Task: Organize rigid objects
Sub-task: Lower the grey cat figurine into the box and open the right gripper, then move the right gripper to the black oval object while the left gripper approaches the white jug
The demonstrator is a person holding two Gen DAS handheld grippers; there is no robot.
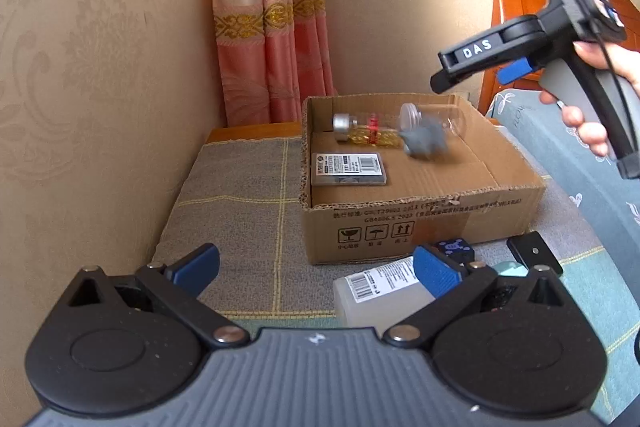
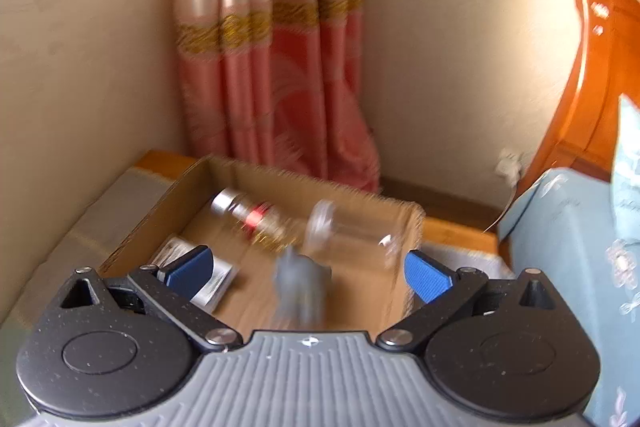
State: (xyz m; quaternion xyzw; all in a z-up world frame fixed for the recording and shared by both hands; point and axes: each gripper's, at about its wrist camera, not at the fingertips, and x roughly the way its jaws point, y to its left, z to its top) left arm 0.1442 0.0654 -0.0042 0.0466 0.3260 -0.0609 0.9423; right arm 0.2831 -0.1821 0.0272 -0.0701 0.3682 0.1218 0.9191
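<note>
An open cardboard box (image 1: 424, 223) stands on the grey checked mat (image 1: 240, 187). In it lie a silver-capped bottle of yellow contents (image 1: 368, 135), a clear jar (image 1: 436, 119) on its side, a flat barcoded pack (image 1: 348, 169) and a blurred grey object (image 1: 426, 145). My right gripper (image 1: 472, 75), held by a hand, hovers over the box's right side. In the right wrist view it (image 2: 308, 271) is open, and the grey object (image 2: 302, 287) lies below, clear of both pads. My left gripper (image 1: 316, 271) is open and empty in front of the box.
A white labelled bottle (image 1: 372, 291), a small black-and-blue box (image 1: 454, 249) and a black flat item (image 1: 534, 253) lie on the mat before the box. A wall is at the left, a pink curtain (image 1: 272, 27) is behind, and a blue-sheeted bed (image 2: 568, 235) with a wooden headboard is at the right.
</note>
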